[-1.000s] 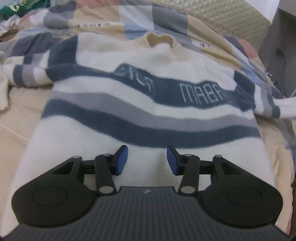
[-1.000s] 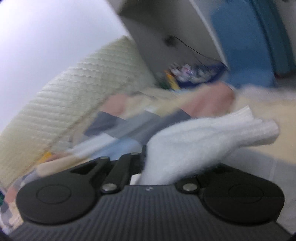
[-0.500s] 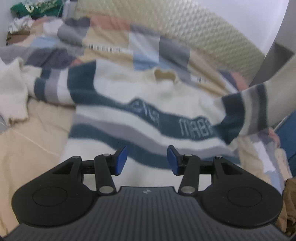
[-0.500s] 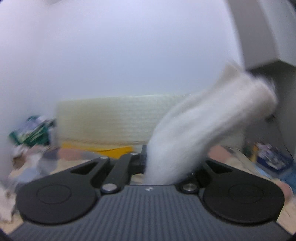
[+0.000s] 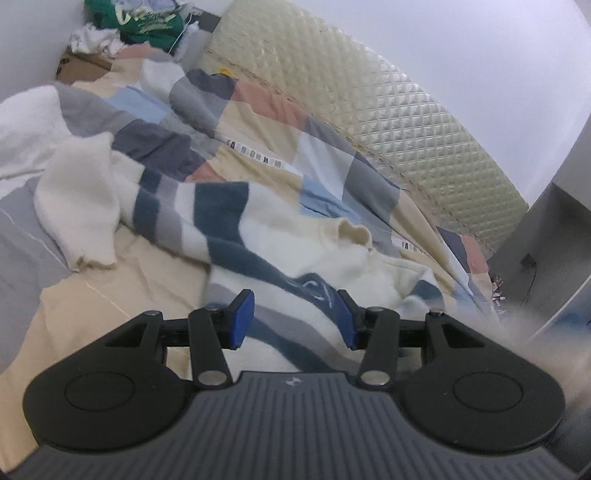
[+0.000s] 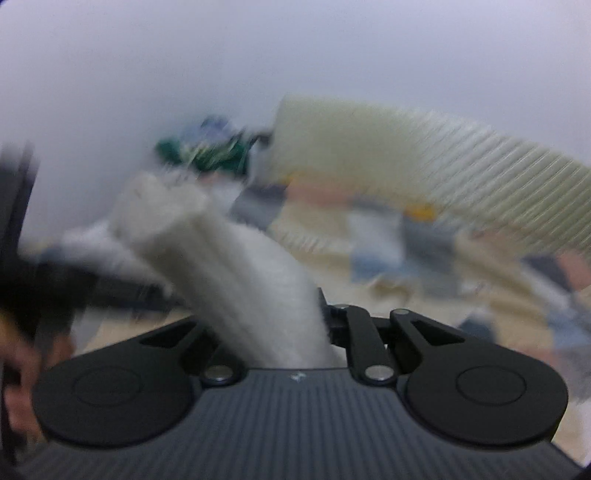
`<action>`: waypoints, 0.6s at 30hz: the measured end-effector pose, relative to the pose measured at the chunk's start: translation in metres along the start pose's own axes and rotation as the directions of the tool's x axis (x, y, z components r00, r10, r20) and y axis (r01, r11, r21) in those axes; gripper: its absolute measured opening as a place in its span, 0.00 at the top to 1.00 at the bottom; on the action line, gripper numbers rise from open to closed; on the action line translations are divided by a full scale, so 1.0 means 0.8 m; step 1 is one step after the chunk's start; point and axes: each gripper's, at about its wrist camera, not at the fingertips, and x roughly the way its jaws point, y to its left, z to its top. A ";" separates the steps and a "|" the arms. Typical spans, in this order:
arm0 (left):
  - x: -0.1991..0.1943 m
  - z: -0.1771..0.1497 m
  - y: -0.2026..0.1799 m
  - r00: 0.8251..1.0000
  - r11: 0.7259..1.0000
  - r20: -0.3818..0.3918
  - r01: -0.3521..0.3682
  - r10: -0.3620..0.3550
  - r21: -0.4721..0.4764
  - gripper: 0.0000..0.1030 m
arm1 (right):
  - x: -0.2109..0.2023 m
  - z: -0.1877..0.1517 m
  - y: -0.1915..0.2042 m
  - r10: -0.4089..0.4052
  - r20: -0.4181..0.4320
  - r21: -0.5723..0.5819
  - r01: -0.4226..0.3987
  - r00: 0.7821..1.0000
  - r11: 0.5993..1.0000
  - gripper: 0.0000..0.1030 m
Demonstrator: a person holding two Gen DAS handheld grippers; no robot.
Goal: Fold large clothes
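A white sweater point(image 5: 258, 236) with navy and grey stripes lies on the bed in the left wrist view, its cream collar point(image 5: 351, 232) toward the headboard. Its left sleeve point(image 5: 77, 206) lies spread to the left. My left gripper point(image 5: 295, 319) is open and empty, just above the sweater's chest. My right gripper point(image 6: 317, 325) is shut on the white cuff of the right sleeve point(image 6: 236, 266), which stands up out of the jaws. The right wrist view is blurred by motion.
A patchwork quilt point(image 5: 258, 110) covers the bed under the sweater. A quilted headboard point(image 5: 406, 122) runs along the back. A pile of green and white clothes point(image 5: 147, 22) sits at the far left corner. A grey cabinet point(image 5: 546, 251) stands to the right.
My right gripper has swung the sleeve cuff up and over from right toward left. The sweater's right side has lifted and folded in. My left gripper has shifted left and tilted upward.
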 end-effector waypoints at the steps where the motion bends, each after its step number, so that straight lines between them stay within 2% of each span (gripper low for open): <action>1: 0.000 0.001 0.005 1.000 1.000 -0.005 0.007 -0.007 -0.014 0.48 | 0.013 -0.013 0.015 0.014 -0.040 -0.005 -0.014 0.999 1.000 0.88; 6: -0.003 0.001 0.014 1.000 0.999 -0.016 0.027 -0.027 -0.032 0.48 | 0.042 -0.065 0.040 0.075 -0.217 0.000 -0.077 0.973 0.997 0.85; 7: -0.002 0.000 0.013 0.999 0.999 -0.023 0.033 -0.034 -0.028 0.48 | 0.047 -0.069 0.045 0.095 -0.252 0.016 -0.094 0.963 0.995 0.75; 8: -0.001 -0.001 0.010 0.999 0.999 -0.030 0.036 -0.037 -0.019 0.48 | 0.049 -0.072 0.043 0.120 -0.283 0.041 -0.113 0.952 0.993 0.70; 10: -0.001 -0.005 0.004 0.999 0.999 -0.040 0.037 -0.037 0.002 0.48 | 0.047 -0.078 0.050 0.157 -0.303 0.078 -0.139 0.940 0.987 0.51; 12: 0.003 -0.008 -0.001 0.998 0.999 -0.054 0.045 -0.044 0.017 0.48 | 0.041 -0.073 0.042 0.190 -0.323 0.084 -0.172 0.927 0.981 0.43; 15: 0.005 -0.016 -0.013 0.996 0.997 -0.079 0.055 -0.051 0.049 0.48 | 0.013 -0.070 0.032 0.223 -0.366 0.072 -0.211 0.904 0.975 0.43; 18: 0.008 -0.028 -0.029 0.992 0.993 -0.112 0.066 -0.055 0.096 0.48 | -0.021 -0.075 0.020 0.222 -0.372 0.046 -0.222 0.901 0.974 0.43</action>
